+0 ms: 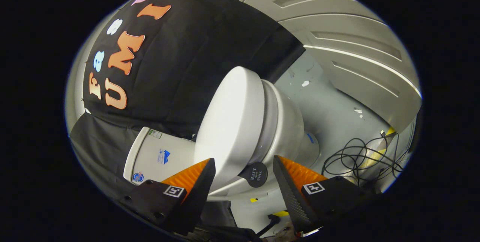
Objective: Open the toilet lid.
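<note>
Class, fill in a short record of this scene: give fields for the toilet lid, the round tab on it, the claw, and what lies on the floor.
toilet lid: white, down on the seat
round tab: black, at the lid's front edge, between the claw's fingers
claw: open, fingers either side of the lid's front edge, not pressing on it
tank: white, beyond the lid
floor: black cables beside the bowl
</note>
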The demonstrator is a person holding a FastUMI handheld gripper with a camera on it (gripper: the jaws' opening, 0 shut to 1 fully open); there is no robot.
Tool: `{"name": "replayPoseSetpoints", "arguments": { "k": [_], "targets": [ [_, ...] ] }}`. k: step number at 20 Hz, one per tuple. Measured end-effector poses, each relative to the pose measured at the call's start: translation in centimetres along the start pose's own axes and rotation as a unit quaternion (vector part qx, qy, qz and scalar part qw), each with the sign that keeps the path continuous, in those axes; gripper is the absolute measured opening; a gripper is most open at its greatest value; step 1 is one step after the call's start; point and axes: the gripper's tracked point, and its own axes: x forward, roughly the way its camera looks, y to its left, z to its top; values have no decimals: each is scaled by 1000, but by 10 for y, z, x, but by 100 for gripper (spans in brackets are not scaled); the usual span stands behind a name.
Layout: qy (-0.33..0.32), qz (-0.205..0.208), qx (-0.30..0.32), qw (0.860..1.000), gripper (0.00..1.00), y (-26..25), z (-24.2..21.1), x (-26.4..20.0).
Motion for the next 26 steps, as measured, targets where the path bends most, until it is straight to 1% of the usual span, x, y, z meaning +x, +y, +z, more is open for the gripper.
{"name": "replayPoseSetpoints", "arguments": {
  "k": [5, 8, 10, 12, 14, 17, 23, 24, 25, 26],
  "targets": [
    [41, 13, 67, 997, 97, -11, -18, 6],
    [46, 38, 110, 992, 91, -6, -15, 5],
    [42, 41, 113, 992, 84, -6, -14, 6],
    [38, 46, 111, 992, 82, -3, -11, 6],
    [41, 44, 113, 992, 59, -5, -13, 7],
    [57, 53, 118, 990, 54, -3, -18, 9],
    [52, 57, 107, 991, 54, -3, -19, 14],
    [50, 53, 102, 992, 54, -6, -17, 15],
    [41, 28, 94, 994, 54, -18, -18, 19],
    [36, 29, 103, 994, 35, -20, -16, 18]
  ]
}}
